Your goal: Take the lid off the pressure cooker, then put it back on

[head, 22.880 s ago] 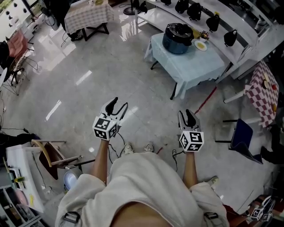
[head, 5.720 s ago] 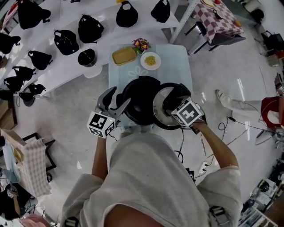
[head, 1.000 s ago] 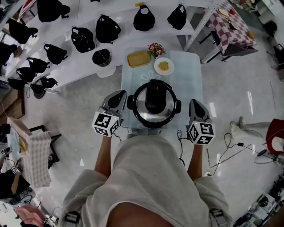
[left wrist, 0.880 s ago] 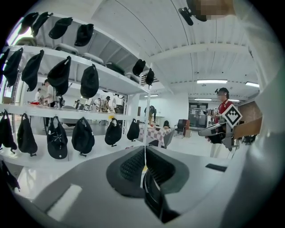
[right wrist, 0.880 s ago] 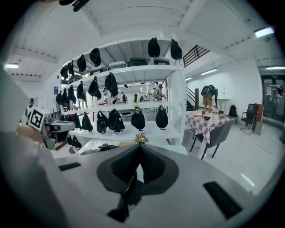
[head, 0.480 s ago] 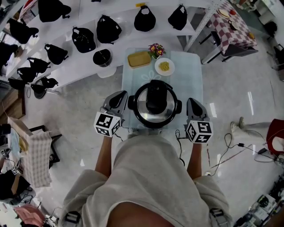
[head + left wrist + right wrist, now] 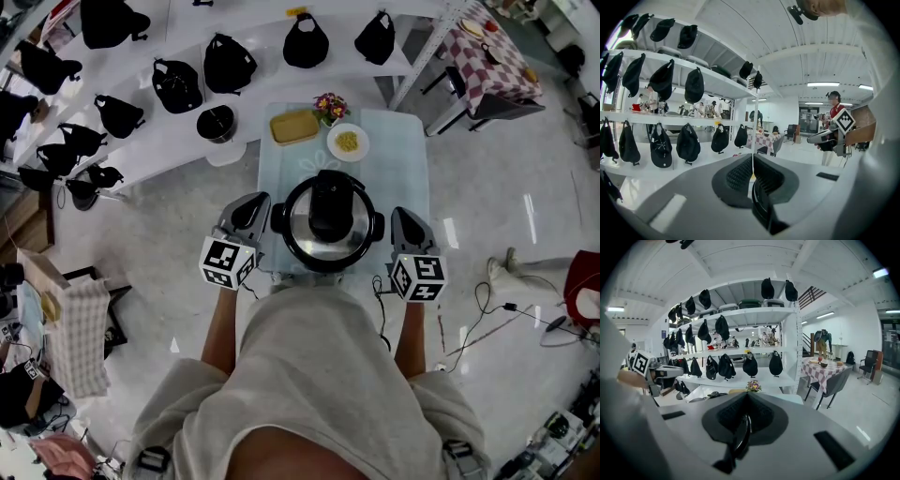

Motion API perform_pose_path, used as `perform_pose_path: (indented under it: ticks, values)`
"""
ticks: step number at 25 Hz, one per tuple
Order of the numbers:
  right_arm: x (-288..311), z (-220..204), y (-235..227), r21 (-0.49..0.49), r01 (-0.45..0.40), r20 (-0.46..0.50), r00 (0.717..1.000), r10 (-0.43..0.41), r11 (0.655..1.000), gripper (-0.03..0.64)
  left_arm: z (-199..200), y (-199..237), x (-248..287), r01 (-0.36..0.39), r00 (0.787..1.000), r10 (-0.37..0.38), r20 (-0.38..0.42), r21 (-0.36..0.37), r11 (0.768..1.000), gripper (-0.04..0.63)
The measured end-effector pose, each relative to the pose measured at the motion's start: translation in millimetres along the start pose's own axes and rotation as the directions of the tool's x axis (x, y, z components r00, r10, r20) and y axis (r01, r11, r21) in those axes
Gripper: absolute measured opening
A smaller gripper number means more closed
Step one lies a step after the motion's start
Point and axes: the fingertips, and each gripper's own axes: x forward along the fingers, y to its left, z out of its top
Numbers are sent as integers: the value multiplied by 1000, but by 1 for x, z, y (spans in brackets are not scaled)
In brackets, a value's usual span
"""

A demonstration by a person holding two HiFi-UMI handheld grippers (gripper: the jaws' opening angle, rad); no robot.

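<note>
The pressure cooker [image 7: 326,225] stands at the near end of a small table [image 7: 405,173], its steel lid [image 7: 302,232] seated on the pot with the black handle [image 7: 328,204] on top. My left gripper [image 7: 251,202] hovers just left of the pot, shut and empty. My right gripper [image 7: 403,216] hovers just right of the pot, also shut and empty. Neither touches the cooker. The left gripper view shows its jaws [image 7: 752,158] pressed together and the right gripper [image 7: 833,133] across from it. The right gripper view shows shut jaws [image 7: 746,395] and the left gripper [image 7: 652,371] opposite.
Behind the cooker on the table lie a yellow tray [image 7: 293,125], a plate of yellow food [image 7: 348,142] and a small flower bunch [image 7: 328,102]. White shelves [image 7: 234,112] with several black bags run behind and to the left. Cables [image 7: 478,323] trail on the floor at right.
The right gripper has edged slightly toward the cooker. The left gripper and the lid have stayed put.
</note>
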Motion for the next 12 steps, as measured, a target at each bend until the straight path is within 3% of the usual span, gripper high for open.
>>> perform_pose_path:
  ticks: [12]
  values:
    - [4,-3,6,-20,-19,-18,1000,18,1000,-2,-2,-2,2,5,1000,-5,-5,-2,1000,14]
